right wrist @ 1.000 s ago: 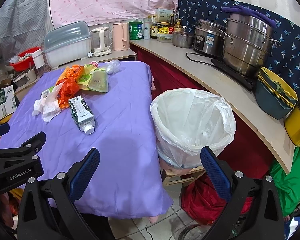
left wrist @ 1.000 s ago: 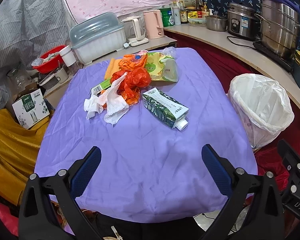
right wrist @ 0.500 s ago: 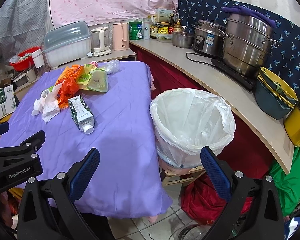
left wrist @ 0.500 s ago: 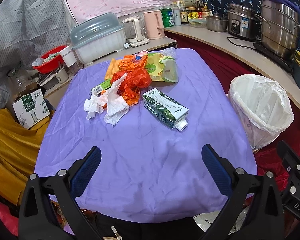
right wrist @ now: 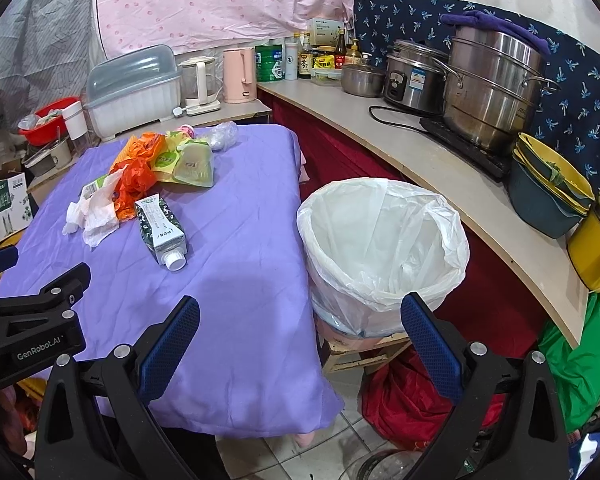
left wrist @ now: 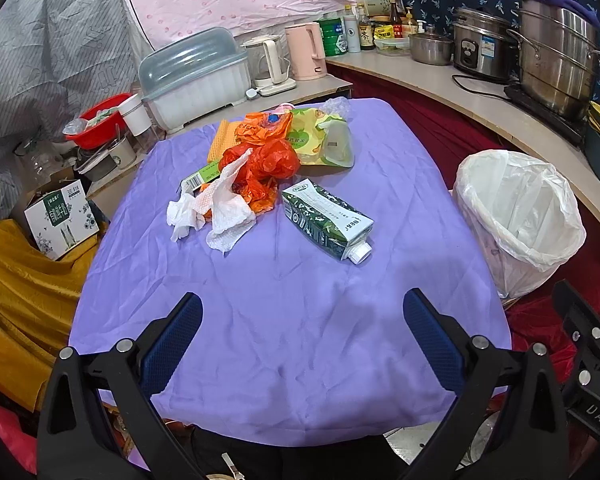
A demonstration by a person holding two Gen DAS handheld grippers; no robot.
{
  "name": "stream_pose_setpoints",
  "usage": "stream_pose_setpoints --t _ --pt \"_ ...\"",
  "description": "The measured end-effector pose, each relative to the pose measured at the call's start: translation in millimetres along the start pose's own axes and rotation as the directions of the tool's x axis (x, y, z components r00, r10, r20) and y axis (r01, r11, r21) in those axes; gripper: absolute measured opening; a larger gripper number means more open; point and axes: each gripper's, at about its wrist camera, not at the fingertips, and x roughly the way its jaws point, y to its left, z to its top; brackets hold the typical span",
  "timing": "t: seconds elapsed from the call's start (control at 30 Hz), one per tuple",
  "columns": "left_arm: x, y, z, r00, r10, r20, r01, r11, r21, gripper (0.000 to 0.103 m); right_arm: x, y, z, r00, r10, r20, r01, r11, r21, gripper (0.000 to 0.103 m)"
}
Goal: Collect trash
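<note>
Lying partly buried on the purple tablecloth (left wrist: pixel 300 340), a green barcoded packet (left wrist: pixel 202 175) shows only one end from under the crumpled white paper towel (left wrist: pixel 220 208), and the flat orange piece (left wrist: pixel 219 140) behind the pile is mostly covered, so what it is cannot be told. The orange plastic bags (left wrist: pixel 268 164) overlap a yellow-green pouch (left wrist: pixel 320 140); a clear crinkled bit, perhaps plastic wrap (left wrist: pixel 338 105), sits at the far edge. The green-and-white drink carton (left wrist: pixel 326 218) lies on its side just right of the pile, cap toward the camera. The white-lined trash bin (right wrist: pixel 384 240) stands on the floor beside the table's right edge, its base hidden.

The left gripper (left wrist: pixel 302 336) hovers over the bare near cloth, fingers spread wide, holding nothing. The right gripper (right wrist: pixel 300 336) is equally spread and empty, straddling the table edge and the bin in its view.
</note>
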Motion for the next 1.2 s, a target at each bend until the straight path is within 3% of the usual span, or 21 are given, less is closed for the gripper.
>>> stream_pose_setpoints --t 1.2 --pt "-1.4 5.2 -1.1 1.000 -0.004 0.000 0.004 1.000 -0.015 0.096 1.0 4.7 -0.8 1.000 0.001 -0.001 -0.001 1.000 -0.003 0.096"
